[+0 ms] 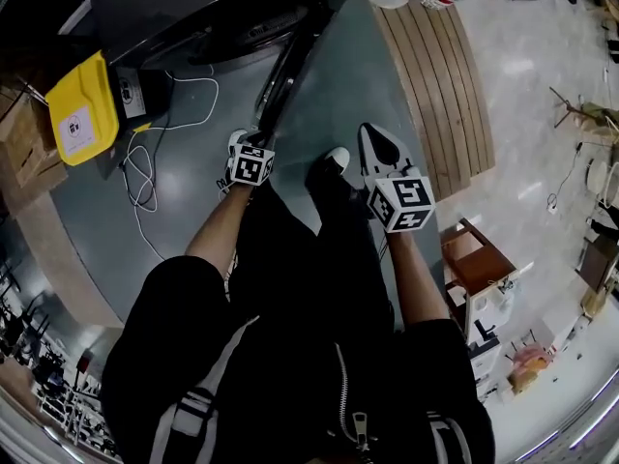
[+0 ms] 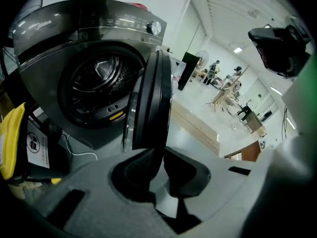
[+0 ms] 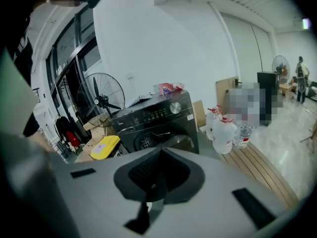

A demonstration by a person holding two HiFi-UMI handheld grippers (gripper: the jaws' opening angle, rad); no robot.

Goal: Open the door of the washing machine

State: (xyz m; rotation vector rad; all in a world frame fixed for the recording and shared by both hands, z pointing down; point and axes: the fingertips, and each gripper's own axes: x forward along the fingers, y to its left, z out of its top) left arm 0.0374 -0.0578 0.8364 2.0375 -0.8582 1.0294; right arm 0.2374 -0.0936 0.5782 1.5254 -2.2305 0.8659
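The dark front-loading washing machine (image 2: 94, 48) stands with its drum (image 2: 96, 88) exposed. Its round door (image 2: 153, 98) is swung out and seen edge-on. My left gripper (image 2: 162, 155) is shut on the lower rim of that door, which runs down between the two pads. In the head view the left gripper (image 1: 247, 153) sits at the outer end of the door (image 1: 282, 73). My right gripper (image 1: 382, 148) hangs to the right above the grey floor, apart from the machine (image 3: 158, 120). Its jaws (image 3: 159, 157) meet with nothing between them.
A yellow container (image 1: 82, 109) and cardboard boxes (image 1: 24, 153) stand left of the machine, with a white cable (image 1: 145, 177) across the floor. A wooden slatted platform (image 1: 435, 85) with water bottles (image 3: 223, 133) lies to the right. A standing fan (image 3: 101, 100) is behind.
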